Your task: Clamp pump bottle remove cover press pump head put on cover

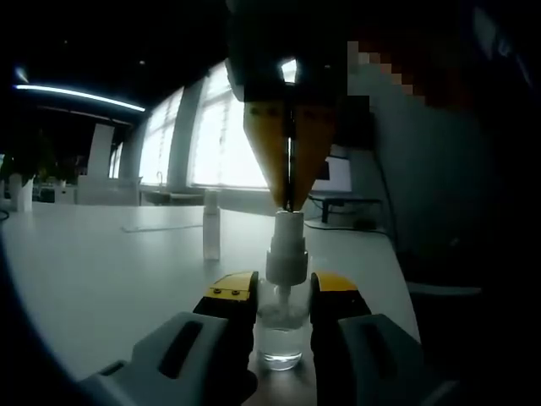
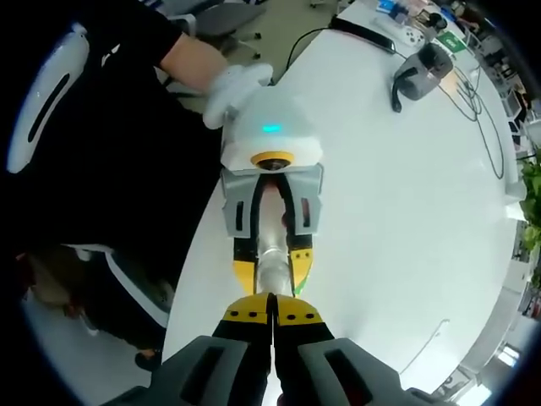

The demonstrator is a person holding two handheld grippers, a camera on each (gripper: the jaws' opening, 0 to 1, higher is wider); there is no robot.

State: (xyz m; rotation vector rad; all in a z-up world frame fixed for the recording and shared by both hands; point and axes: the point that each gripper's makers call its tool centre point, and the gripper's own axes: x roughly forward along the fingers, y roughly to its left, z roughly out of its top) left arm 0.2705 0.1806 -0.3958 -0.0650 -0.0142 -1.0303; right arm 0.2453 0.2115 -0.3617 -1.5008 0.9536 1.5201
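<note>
A clear pump bottle point(image 1: 281, 337) stands on the white table point(image 1: 101, 271), and my left gripper point(image 1: 283, 292) is shut on its body with both yellow-tipped jaws. Its white pump head point(image 1: 286, 252) rises above the jaws. My right gripper point(image 1: 289, 201) comes down from above, shut, with its fingertips resting on the top of the pump head. In the right gripper view I look straight down past my shut right gripper point(image 2: 272, 317) onto the bottle point(image 2: 272, 249), held by the left gripper point(image 2: 272, 269). The slim cover point(image 1: 211, 224) stands upright on the table, behind and to the left.
A person in black stands at the table's edge, one white-gloved hand point(image 2: 232, 89) on the left gripper. A dark device point(image 2: 418, 68) with cables lies far across the table point(image 2: 406, 211). A monitor point(image 1: 338, 173) and bright windows are behind.
</note>
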